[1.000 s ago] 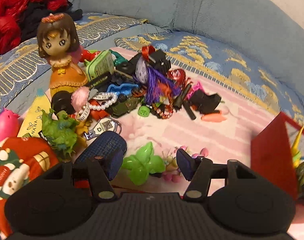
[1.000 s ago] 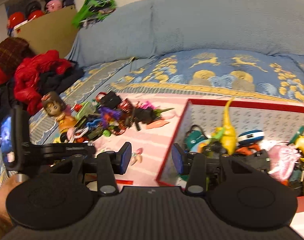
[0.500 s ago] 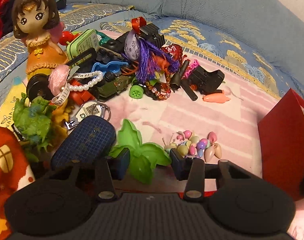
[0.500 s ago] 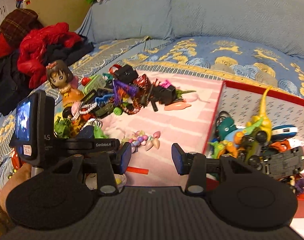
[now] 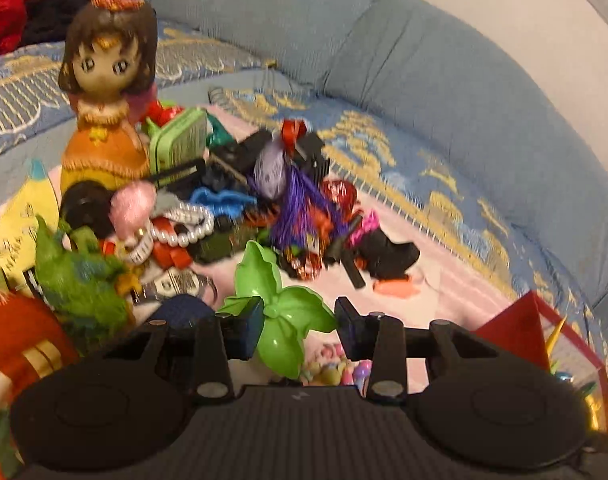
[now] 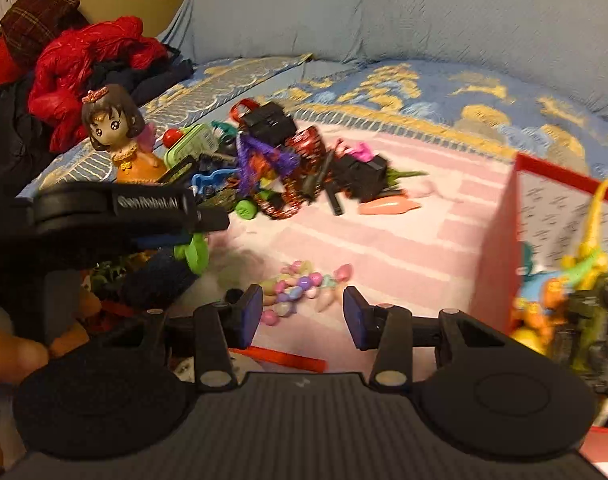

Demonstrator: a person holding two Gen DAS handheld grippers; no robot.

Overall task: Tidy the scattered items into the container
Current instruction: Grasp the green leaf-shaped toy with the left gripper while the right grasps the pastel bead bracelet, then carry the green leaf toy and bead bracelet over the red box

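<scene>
**Left fingers close around the green toy**

While the left gripper (image 5: 298, 322) has just been narrowing, the green leaf-shaped toy (image 5: 282, 312) sits between its fingers, though contact is unclear. Near the bead cluster (image 6: 300, 286), the right gripper (image 6: 302, 314) hovers half open and empty. At right stands the red container (image 6: 499, 248).

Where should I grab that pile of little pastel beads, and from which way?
Pinch the bead cluster across its narrow middle, coming from above and the near side. It lies flat and loose on the pink blanket, with bare space around it, so a low scoop-like pinch probably holds most.
</scene>
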